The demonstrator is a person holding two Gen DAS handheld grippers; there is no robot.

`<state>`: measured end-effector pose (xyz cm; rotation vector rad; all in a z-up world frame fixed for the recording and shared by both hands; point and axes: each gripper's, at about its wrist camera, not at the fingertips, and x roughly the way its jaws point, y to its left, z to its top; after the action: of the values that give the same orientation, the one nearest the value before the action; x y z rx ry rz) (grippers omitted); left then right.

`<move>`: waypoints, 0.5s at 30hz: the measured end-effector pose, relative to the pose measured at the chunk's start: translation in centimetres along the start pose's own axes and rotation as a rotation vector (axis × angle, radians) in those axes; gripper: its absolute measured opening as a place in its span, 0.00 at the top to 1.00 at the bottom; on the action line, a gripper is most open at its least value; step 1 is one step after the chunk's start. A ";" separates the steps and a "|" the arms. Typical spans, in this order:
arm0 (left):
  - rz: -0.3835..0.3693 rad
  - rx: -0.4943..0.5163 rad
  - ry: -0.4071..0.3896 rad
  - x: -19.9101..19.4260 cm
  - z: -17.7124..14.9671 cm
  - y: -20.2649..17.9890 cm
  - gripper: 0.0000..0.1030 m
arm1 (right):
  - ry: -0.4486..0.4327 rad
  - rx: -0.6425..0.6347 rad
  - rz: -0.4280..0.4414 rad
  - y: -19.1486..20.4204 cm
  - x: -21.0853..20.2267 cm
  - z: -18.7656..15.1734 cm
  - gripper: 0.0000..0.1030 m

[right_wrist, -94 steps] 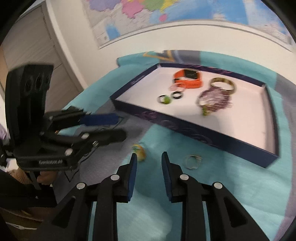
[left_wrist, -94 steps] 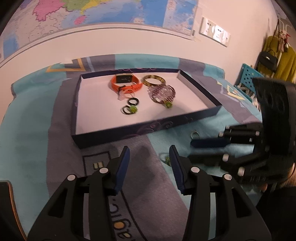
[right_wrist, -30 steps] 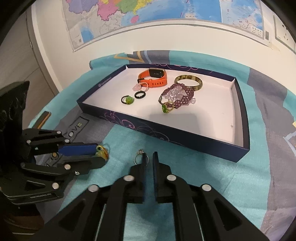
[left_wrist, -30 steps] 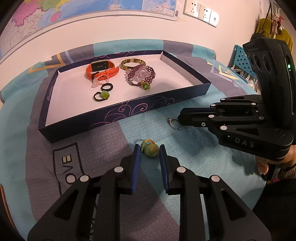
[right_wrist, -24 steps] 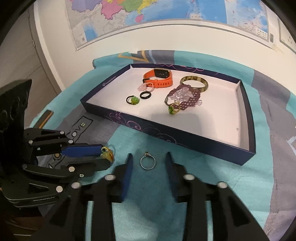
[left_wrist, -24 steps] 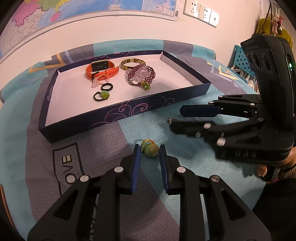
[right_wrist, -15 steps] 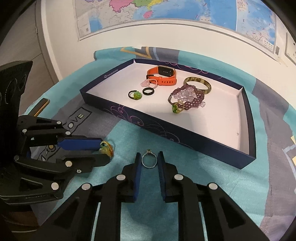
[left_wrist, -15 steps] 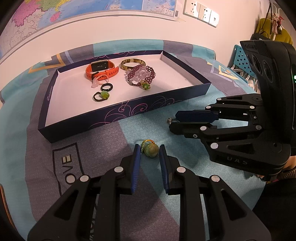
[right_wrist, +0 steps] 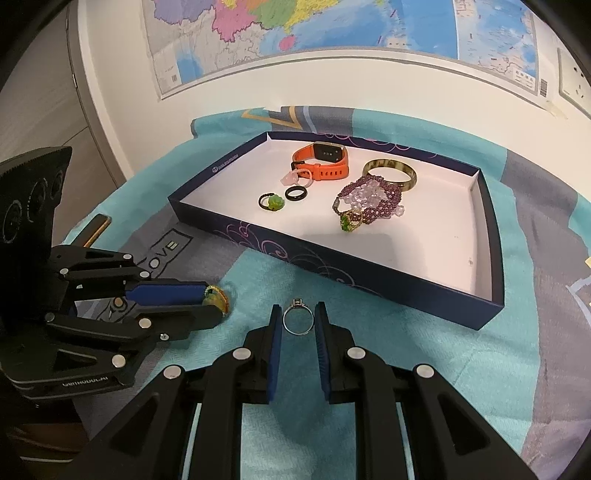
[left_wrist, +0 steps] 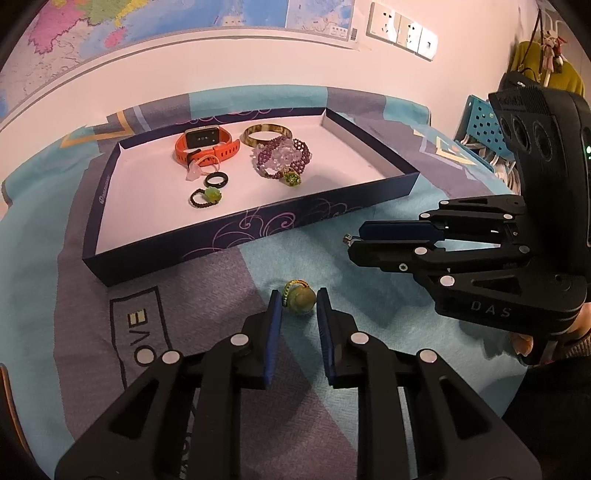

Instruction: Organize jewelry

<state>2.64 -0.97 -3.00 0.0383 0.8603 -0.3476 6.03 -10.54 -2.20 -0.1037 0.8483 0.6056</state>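
Teal cloth [left_wrist: 369, 258] on the surface, left claw [left_wrist: 298, 308] low, jaws bracketing one green bead ring [left_wrist: 300, 295] without contact, right claw [right_wrist: 297, 320] level, parted around one silver ring [right_wrist: 297, 320], both before navy tray [left_wrist: 236, 240], one orange watch [left_wrist: 207, 146], two bracelets inside.

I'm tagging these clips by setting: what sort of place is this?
Probably a room in a home. A wall map hangs above a table under a teal patterned cloth, wall sockets sit beside the map, and clothes and a bag hang at the far right.
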 end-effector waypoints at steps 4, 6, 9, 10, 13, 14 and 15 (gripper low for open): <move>0.018 -0.001 -0.009 -0.3 0.1 0.1 0.81 | -0.010 0.009 0.007 -0.2 -0.3 0.0 0.85; 0.022 -0.001 -0.012 -0.4 0.1 0.1 0.81 | -0.013 0.011 0.008 -0.2 -0.4 -0.1 0.85; 0.030 0.000 -0.018 -0.7 0.2 0.0 0.81 | -0.019 0.012 0.011 -0.2 -0.5 -0.1 0.85; 0.034 0.001 -0.021 -0.8 0.2 0.0 0.81 | -0.021 0.011 0.012 -0.2 -0.5 -0.1 0.85; 0.038 0.000 -0.030 -1.2 0.3 0.0 0.81 | -0.028 0.013 0.014 -0.2 -0.7 -0.1 0.85; 0.039 -0.001 -0.032 -1.2 0.3 0.0 0.81 | -0.030 0.013 0.015 -0.2 -0.7 -0.1 0.85; 0.043 0.000 -0.034 -1.3 0.3 0.0 0.81 | -0.031 0.013 0.015 -0.2 -0.7 -0.1 0.85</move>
<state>2.11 -0.62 -1.78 0.0501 0.8247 -0.3071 5.69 -11.03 -1.72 -0.0760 0.8233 0.6143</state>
